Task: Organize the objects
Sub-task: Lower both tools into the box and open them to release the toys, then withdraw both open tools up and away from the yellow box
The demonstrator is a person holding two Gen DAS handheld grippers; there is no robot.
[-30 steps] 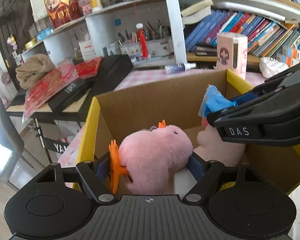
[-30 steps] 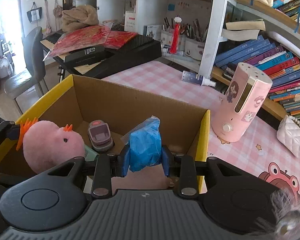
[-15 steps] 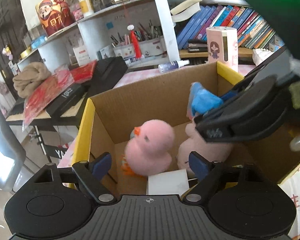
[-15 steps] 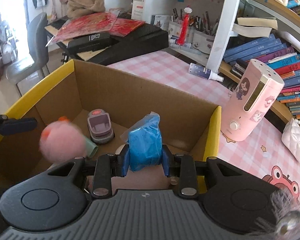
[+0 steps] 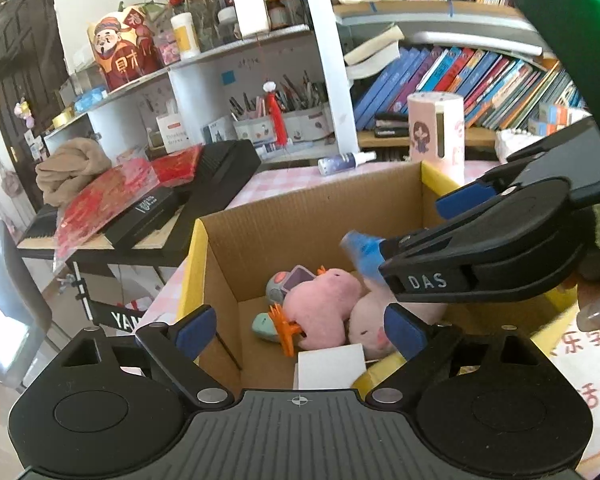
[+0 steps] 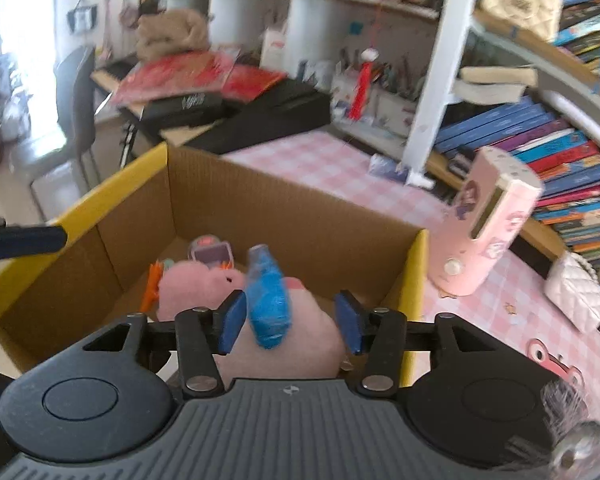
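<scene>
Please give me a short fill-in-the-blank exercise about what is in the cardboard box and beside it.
1. The pink plush toys lie inside the ____ box.
2. The packet between the right gripper pads is ____ in colour.
3. The tall pink cylinder stands ____ the box.

Missing words: cardboard; blue; outside

A pink-and-white checked bench (image 6: 332, 168) carried an open brown cardboard box (image 6: 300, 216) below the jaws, a tall pink cartoon-printed canister (image 6: 488, 224) beyond their right, and a small spray bottle (image 5: 346, 159) farther off.
</scene>
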